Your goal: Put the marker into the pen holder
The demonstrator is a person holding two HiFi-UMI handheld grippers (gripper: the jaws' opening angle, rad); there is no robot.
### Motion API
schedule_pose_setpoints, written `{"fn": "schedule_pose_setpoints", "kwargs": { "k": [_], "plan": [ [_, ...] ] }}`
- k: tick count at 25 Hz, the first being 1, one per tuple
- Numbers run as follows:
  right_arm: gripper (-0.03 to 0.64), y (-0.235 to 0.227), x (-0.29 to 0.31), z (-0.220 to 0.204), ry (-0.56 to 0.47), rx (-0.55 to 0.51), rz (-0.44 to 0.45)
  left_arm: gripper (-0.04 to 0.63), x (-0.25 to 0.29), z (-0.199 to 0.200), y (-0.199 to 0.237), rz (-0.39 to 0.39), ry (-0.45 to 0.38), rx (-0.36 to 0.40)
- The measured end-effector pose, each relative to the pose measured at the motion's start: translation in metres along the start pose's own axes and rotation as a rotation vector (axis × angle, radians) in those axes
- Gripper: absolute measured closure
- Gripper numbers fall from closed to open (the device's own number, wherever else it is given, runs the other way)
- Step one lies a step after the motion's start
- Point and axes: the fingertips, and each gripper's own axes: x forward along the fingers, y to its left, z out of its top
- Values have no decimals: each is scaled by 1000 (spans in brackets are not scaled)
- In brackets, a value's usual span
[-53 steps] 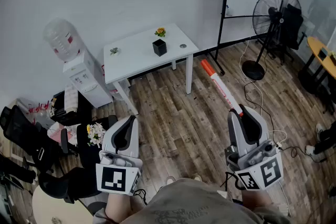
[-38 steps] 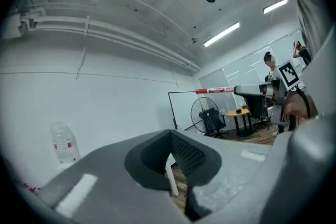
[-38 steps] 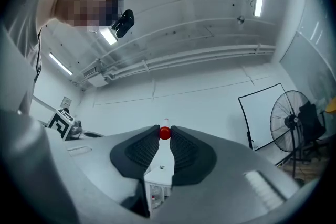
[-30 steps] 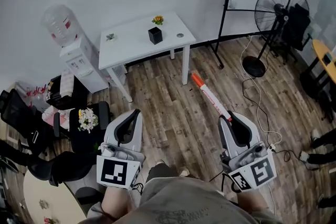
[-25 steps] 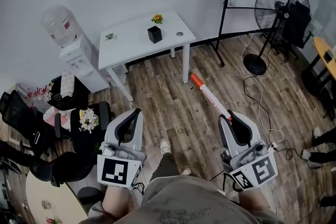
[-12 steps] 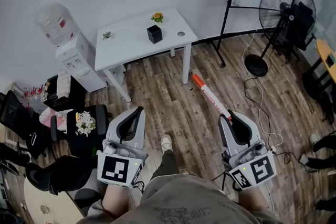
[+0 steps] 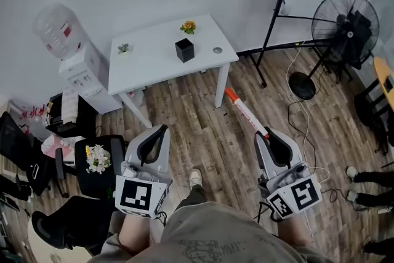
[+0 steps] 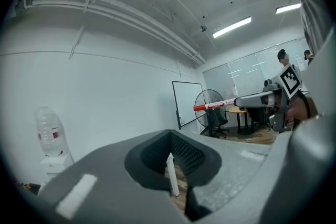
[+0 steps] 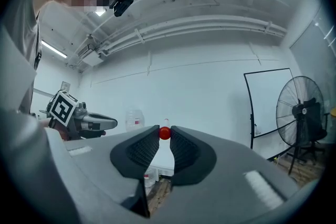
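Observation:
The marker (image 7: 246, 113), white with an orange-red cap, sticks out ahead of my right gripper (image 7: 263, 134), which is shut on its rear end. In the right gripper view only the red cap end (image 9: 165, 133) shows between the jaw tips. The black pen holder (image 7: 184, 49) stands upright near the middle of the white table (image 7: 148, 68), well ahead of both grippers. My left gripper (image 7: 162, 130) is level with the right one, shut, with nothing in it. From the left gripper view the marker (image 8: 215, 106) juts from the right gripper (image 8: 257, 98).
A small flower pot (image 7: 188, 26), a tiny plant (image 7: 124, 48) and a round disc (image 7: 217, 50) share the table. Left of it stands a water dispenser (image 7: 74, 68); office chairs (image 7: 92, 157) crowd the near left. A whiteboard stand (image 7: 280, 9), a fan (image 7: 345, 24) and floor cables (image 7: 301, 114) are at right.
Both grippers have travelled forward over the wooden floor, so the table now sits nearer and more central. The marker stays in the right gripper. A foot has stepped into view between the grippers.

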Motion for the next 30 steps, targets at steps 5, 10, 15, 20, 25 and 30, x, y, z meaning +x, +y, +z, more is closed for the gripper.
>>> {"fn": "schedule_pose_setpoints", "kwargs": {
  "k": [5,10,15,20,25,30],
  "plan": [
    [522,-10,62,6,-1,5,3,595,41,-2,47,-20,0,-1],
    [522,-18,120,4,9,5,-17,595,77,-8,94,-37,-8,8],
    [522,-22,163,-2,24,4,-23,595,105,-18,127,-38,4,-13],
    [522,-31,191,-8,44,8,-42,595,122,-38,147,-46,42,-36],
    [522,-47,220,-20,76,13,-46,595,149,-53,157,-60,74,-59],
    [522,-65,254,-37,115,5,-27,595,176,-64,173,-45,81,-57]
  ]
}}
